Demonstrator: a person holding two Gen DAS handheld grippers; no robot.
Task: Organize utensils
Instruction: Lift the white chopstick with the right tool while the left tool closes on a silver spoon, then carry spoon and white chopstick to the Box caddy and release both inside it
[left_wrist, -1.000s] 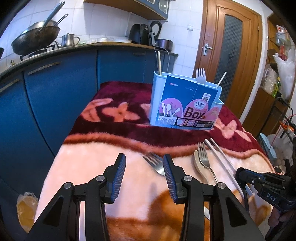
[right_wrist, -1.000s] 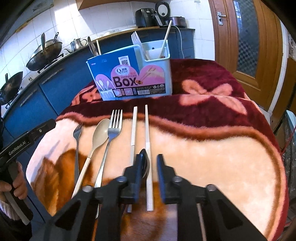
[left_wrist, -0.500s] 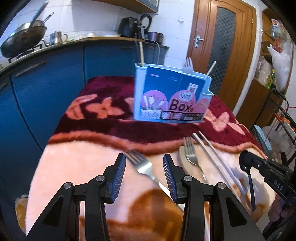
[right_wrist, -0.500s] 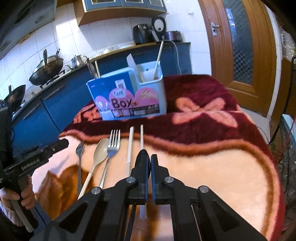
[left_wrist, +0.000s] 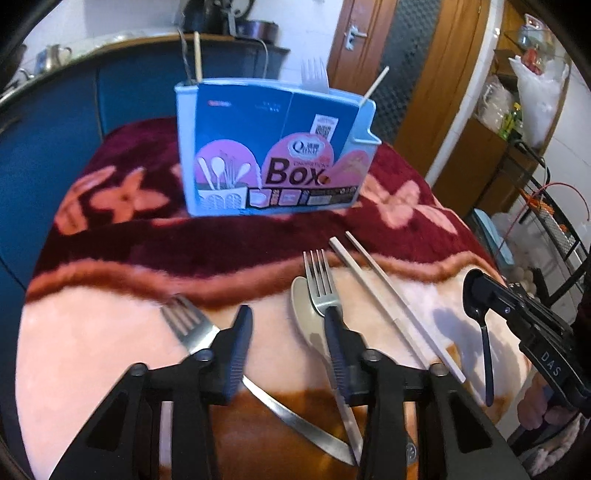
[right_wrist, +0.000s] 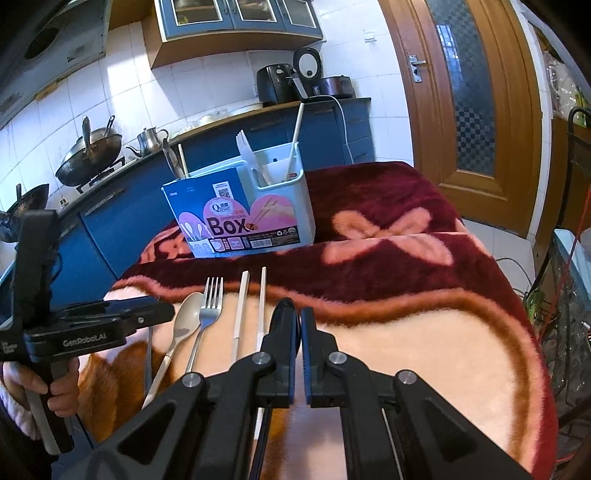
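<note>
Mid-pickup: second utensil being taken for the box

On the blanket (left_wrist: 92, 350), box (left_wrist: 236, 122) upright at 12 o'clock, part-filled; left gripper (left_wrist: 288, 317) just been closing, not yet pinching the steel fork (left_wrist: 188, 325) at 8 o'clock, handle between its jaws; needs squeeze, then lift; right gripper (right_wrist: 297, 321) clamped on black spoon (left_wrist: 487, 354).

I see a plush blanket (left_wrist: 110, 343) in dark maroon and peach-pink with flower shapes, brown patches nearest my tools. Ahead stands a pale blue plastic utensil box (left_wrist: 275, 147), its label navy and pink with brown "Box" lettering. A shiny silver metal fork (left_wrist: 192, 328) lies before my black left gripper (left_wrist: 288, 347), whose pads are blue-ribbed.
</note>
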